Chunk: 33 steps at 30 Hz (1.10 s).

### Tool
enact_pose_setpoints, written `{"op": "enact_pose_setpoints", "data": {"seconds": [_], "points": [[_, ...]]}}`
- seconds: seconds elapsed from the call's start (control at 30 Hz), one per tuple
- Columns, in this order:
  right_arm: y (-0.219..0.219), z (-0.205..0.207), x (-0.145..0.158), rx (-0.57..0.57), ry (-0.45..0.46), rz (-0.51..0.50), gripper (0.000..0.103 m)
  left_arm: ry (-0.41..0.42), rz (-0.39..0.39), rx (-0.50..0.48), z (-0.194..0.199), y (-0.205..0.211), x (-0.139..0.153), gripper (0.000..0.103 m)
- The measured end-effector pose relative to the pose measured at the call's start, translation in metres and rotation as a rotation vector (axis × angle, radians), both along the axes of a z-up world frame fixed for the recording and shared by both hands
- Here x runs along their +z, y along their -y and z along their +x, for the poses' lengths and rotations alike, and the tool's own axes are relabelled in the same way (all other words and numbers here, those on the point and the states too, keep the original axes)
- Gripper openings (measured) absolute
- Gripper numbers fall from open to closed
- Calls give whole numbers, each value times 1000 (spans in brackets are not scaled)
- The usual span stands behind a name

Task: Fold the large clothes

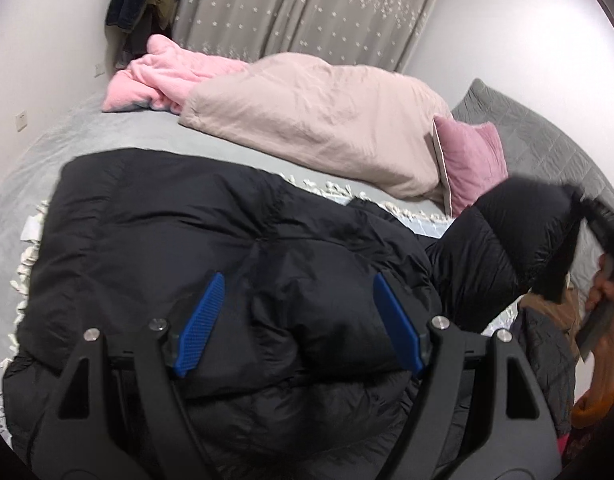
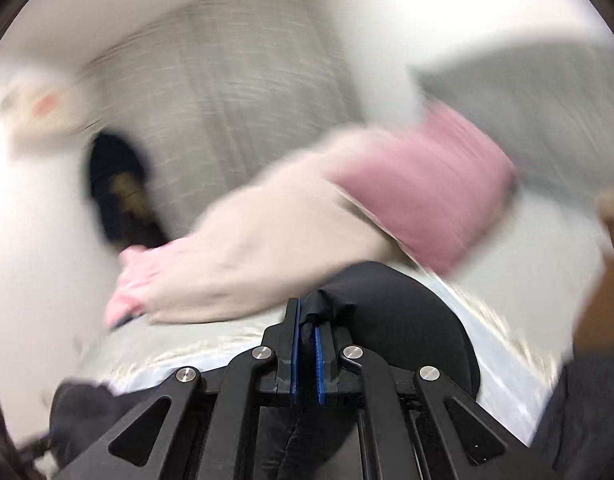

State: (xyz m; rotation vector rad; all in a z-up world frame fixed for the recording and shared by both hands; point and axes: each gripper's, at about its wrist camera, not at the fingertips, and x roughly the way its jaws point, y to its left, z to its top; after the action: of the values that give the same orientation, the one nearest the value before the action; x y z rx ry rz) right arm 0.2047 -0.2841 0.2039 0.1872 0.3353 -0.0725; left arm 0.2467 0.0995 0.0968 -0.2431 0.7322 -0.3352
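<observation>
A large black puffer jacket [image 1: 179,232] lies spread on the grey bed [image 1: 119,132]. My left gripper [image 1: 299,292] is open just above the jacket's body, its blue pads [image 1: 201,328] apart and empty. My right gripper [image 2: 305,316] is shut on a fold of the jacket's black sleeve [image 2: 387,312] and holds it lifted. In the left wrist view the raised sleeve [image 1: 507,236] and the right gripper [image 1: 603,232] show at the right edge, blurred. The right wrist view is motion-blurred.
A beige duvet [image 1: 315,120], a pink blanket [image 1: 167,76] and a pink pillow [image 1: 471,160] lie at the bed's far side. A grey quilted headboard [image 1: 547,136] stands right. Dark clothes [image 1: 147,8] hang in the corner by star-patterned curtains [image 1: 307,4]. More garments [image 1: 547,340] are piled at right.
</observation>
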Motion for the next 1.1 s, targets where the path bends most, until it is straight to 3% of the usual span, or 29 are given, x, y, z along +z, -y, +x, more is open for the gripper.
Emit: {"op": "enact_pose_setpoints", "data": {"seconds": [0.13,0.17,0.2,0.23,0.3,0.37,0.47,0.5,0.57,0.7,0.8,0.9,1.03,1.1], "points": [[-140,-18,25,329,44,-120,5,4,-34,68,-8,-40,5,77],[-178,-25,22,483,33,-132,9,-3,-44,83,-9,-50,5,77],[-208,-27,15,631,-17,-133,11,-10,-51,94,-10,-59,4,77],[-237,-23,2,778,-136,-112,14,-22,-58,109,-10,-69,3,77],[-271,-13,-25,910,-352,-61,22,-40,-84,131,-11,-86,2,77],[-284,-14,-42,933,-425,-43,23,-41,-112,144,-15,-100,3,77],[-273,-17,-47,948,-432,23,33,-36,-141,159,-20,-113,8,77],[-266,-18,-45,932,-423,32,44,-32,-147,159,-21,-114,11,77],[-250,-23,-38,889,-367,5,54,-21,-158,144,-24,-113,16,77],[-225,-22,-25,872,-280,26,56,-3,-164,86,-26,-97,24,77],[-211,-12,-21,767,-196,-56,59,-5,-130,40,-27,-76,23,77],[-206,2,-23,579,-200,-137,59,-17,-79,15,-28,-59,15,77],[-167,-4,-16,528,-144,-24,63,-35,-15,-8,-28,-47,4,77],[-133,-10,-14,486,-126,25,82,-48,23,-6,-28,-43,-3,77]]}}
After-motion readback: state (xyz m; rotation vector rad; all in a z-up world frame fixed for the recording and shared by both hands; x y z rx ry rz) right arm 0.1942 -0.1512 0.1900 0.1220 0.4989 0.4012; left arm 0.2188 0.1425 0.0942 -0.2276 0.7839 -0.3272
